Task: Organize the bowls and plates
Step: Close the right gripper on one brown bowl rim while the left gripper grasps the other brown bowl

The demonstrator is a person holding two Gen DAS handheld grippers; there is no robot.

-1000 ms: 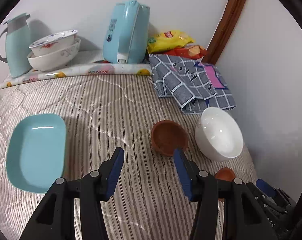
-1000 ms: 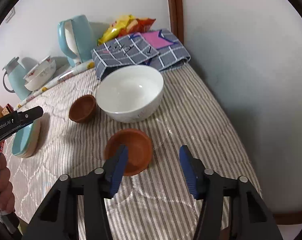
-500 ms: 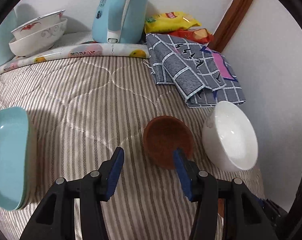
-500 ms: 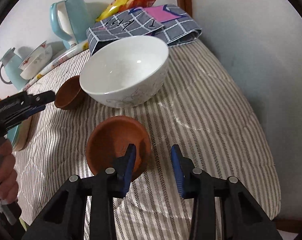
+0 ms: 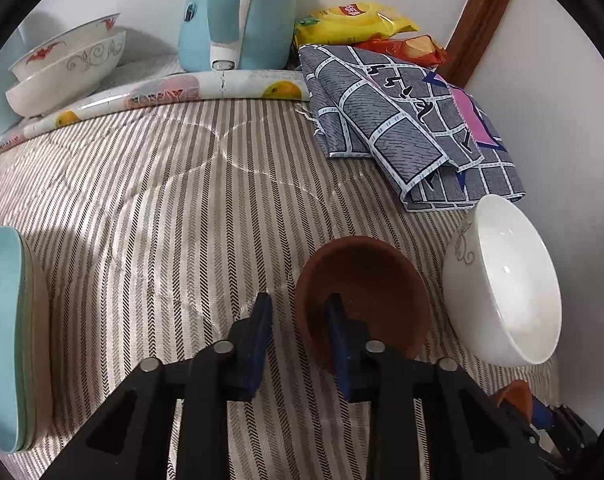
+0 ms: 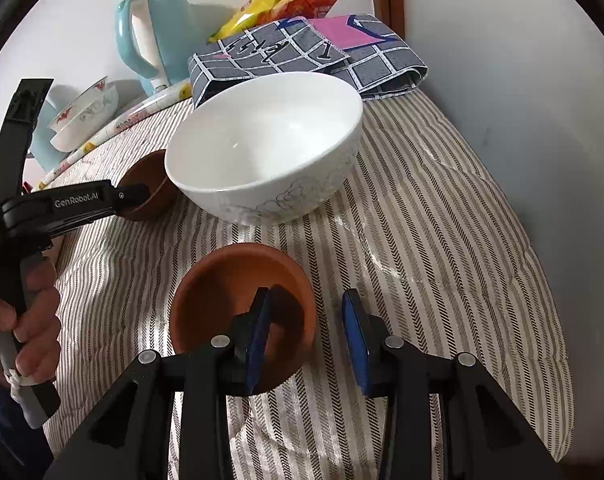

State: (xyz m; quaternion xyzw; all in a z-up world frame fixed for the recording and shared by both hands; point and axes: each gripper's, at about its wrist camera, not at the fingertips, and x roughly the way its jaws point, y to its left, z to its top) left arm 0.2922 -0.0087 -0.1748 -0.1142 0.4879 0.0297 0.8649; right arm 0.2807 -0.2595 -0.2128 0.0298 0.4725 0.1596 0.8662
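Two small brown clay bowls, a white bowl and stacked teal plates lie on a striped quilt. My left gripper (image 5: 298, 312) straddles the near rim of one brown bowl (image 5: 365, 280), right finger inside, left finger outside, jaws narrowed but open. The white bowl (image 5: 505, 280) stands just right of it. My right gripper (image 6: 307, 312) straddles the right rim of the other brown bowl (image 6: 226, 280), left finger inside, jaws narrowed but open. The white bowl (image 6: 270, 148) sits just beyond. The teal plates (image 5: 2, 328) lie at the left.
Two stacked patterned bowls (image 5: 62, 68), a light-blue kettle (image 5: 238, 12), snack packets (image 5: 353, 20) and a folded grey checked cloth (image 5: 405, 120) line the back. A wall (image 5: 561, 120) bounds the right side. The quilt's edge drops off at the right (image 6: 549, 320).
Both grippers moved forward and down onto the brown bowls' rims, and both jaws narrowed. The left one shifted right, away from the teal plates.
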